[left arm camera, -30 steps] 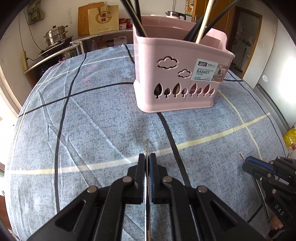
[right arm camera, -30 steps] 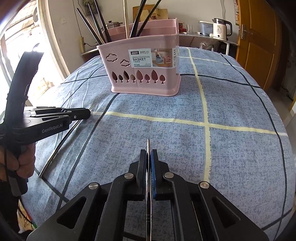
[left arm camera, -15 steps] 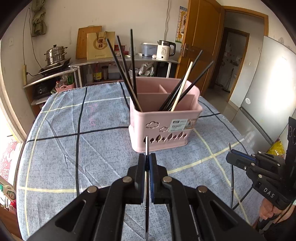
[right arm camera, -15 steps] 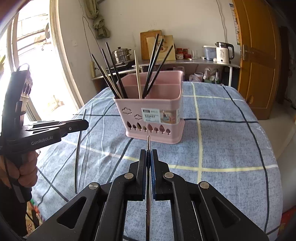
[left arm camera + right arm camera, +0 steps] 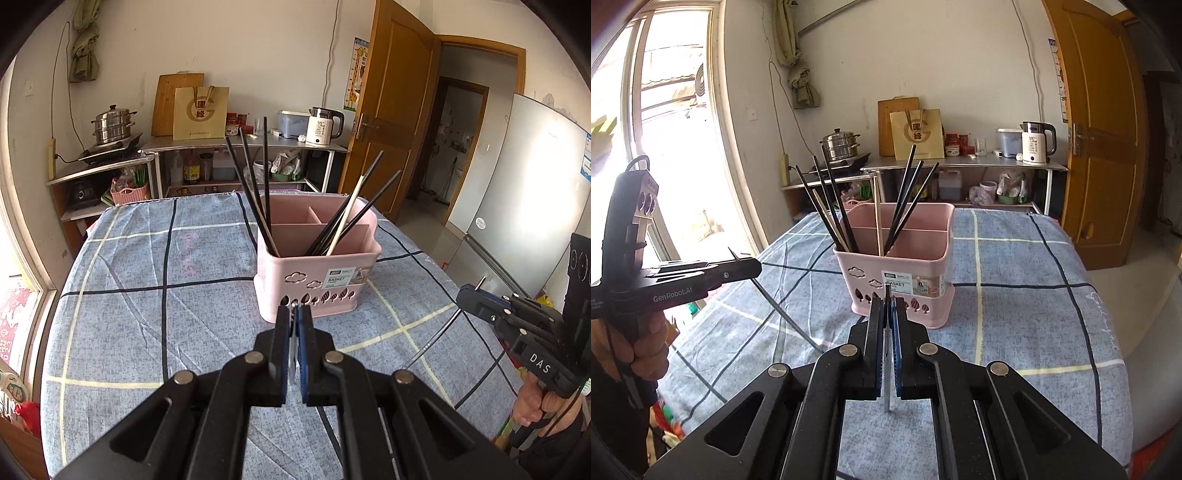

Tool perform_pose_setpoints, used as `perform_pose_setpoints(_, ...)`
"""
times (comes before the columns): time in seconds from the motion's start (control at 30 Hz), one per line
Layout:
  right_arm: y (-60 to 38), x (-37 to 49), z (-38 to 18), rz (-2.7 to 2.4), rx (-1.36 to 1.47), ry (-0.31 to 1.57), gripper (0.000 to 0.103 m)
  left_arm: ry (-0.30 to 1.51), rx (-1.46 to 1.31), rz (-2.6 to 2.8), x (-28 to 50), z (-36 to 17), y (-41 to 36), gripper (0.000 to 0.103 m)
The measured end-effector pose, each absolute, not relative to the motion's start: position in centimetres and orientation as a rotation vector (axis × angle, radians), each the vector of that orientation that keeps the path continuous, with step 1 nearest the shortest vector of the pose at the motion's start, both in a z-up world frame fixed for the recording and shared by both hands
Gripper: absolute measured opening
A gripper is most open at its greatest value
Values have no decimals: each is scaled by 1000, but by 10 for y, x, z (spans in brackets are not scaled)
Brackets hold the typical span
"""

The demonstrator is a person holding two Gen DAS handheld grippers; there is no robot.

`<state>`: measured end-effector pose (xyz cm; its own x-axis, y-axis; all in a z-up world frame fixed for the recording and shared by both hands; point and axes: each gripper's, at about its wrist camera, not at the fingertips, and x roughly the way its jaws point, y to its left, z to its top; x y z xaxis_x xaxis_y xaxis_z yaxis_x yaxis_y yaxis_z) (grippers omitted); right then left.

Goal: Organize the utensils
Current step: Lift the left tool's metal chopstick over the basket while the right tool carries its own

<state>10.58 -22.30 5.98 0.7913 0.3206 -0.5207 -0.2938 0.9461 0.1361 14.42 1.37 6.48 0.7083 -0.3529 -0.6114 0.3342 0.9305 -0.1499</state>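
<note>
On the table (image 5: 122, 280), spread with a blue checked cloth, stands a pink basket (image 5: 317, 273) with dark chopsticks (image 5: 255, 192) leaning in its left compartment and more, with one pale stick, in the right. Above the cloth in front of it, the left gripper (image 5: 294, 314) is clenched on a thin metal chopstick (image 5: 293, 350) that runs back between its fingers. The right gripper (image 5: 886, 306) is clamped the same way on a second metal stick (image 5: 887, 369), whose lower end hangs clear of the cloth. Each gripper shows in the other's view, off to the side, with its stick slanting down from the pinched tips. Behind the table are a shelf (image 5: 243, 144) with a kettle (image 5: 325, 127), a steamer pot (image 5: 110, 123) and a wooden door (image 5: 391, 122).
</note>
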Motion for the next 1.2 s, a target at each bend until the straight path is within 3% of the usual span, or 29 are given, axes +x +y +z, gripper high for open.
perform_pose_setpoints(1.2, -227, 111, 61, 352, 58, 558, 4, 681, 2, -382, 132, 63, 3, 5)
